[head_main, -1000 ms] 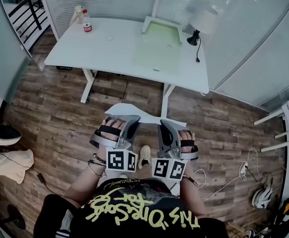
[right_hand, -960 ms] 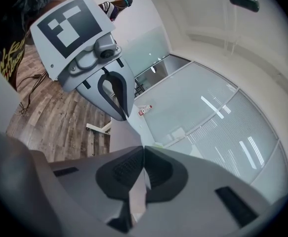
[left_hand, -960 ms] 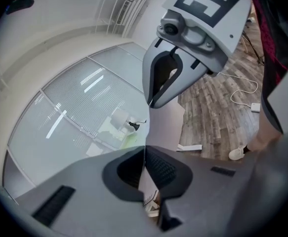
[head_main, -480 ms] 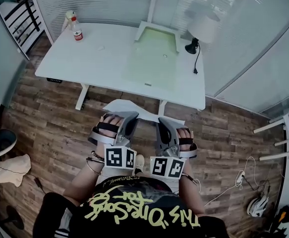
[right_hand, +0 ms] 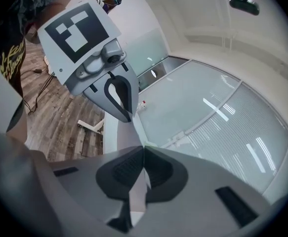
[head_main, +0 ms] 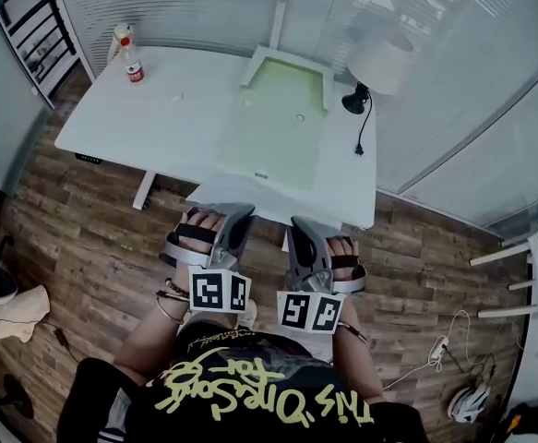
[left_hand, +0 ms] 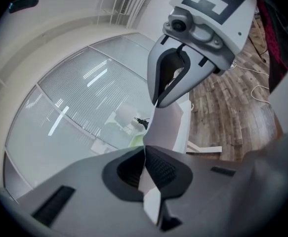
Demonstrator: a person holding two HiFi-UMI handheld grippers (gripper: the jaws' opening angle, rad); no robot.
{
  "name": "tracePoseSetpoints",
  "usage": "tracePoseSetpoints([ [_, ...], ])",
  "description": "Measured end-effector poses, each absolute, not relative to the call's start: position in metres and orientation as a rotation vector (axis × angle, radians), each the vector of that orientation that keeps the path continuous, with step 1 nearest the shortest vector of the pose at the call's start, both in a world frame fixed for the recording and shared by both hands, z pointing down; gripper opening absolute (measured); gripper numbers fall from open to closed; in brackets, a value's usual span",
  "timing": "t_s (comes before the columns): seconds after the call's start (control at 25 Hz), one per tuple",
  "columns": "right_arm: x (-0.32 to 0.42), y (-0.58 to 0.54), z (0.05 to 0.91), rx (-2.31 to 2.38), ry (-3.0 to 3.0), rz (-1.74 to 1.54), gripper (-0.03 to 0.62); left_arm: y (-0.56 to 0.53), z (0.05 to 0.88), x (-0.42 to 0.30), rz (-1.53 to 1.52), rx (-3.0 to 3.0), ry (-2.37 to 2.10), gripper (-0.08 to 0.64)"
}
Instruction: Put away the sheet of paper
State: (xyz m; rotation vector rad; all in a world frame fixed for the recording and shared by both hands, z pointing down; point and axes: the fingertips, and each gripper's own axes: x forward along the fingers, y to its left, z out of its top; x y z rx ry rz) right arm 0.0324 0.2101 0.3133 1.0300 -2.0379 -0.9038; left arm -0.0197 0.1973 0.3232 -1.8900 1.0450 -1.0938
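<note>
The person is walking toward the white table (head_main: 139, 118) and carries the sheet of paper (head_main: 259, 203) in front of the body. The left gripper (head_main: 244, 214) pinches one side of the sheet and the right gripper (head_main: 296, 223) pinches the other side. In the left gripper view the dark pads are pressed together on the thin edge of the paper (left_hand: 166, 127), and the right gripper view shows the same thing on its side (right_hand: 129, 132). The sheet hangs almost flat between the two grippers.

What has changed in the last second is the place, not the grip. A second ago the sheet was over the wooden floor (head_main: 93, 238), well apart from the table. Now the table is much closer, and the far edge of the sheet seems to reach the near edge of the table. The green mat (head_main: 278, 109), the black lamp (head_main: 356, 100) and the bottle (head_main: 132, 67) have also come nearer in the head view.

I think the carrying step is nearly finished. The sheet is not yet put down, so the next step is probably to bring it over the table and lay it there before the jaws let go.
</note>
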Motion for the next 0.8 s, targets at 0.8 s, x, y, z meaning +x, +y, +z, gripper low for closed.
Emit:
tracePoseSetpoints([
  [0.8,0.031,0.177,0.32,1.023,-2.064,-0.877,0.009,0.168,0.333,-0.02,-1.123,-1.91,1.034,0.006],
])
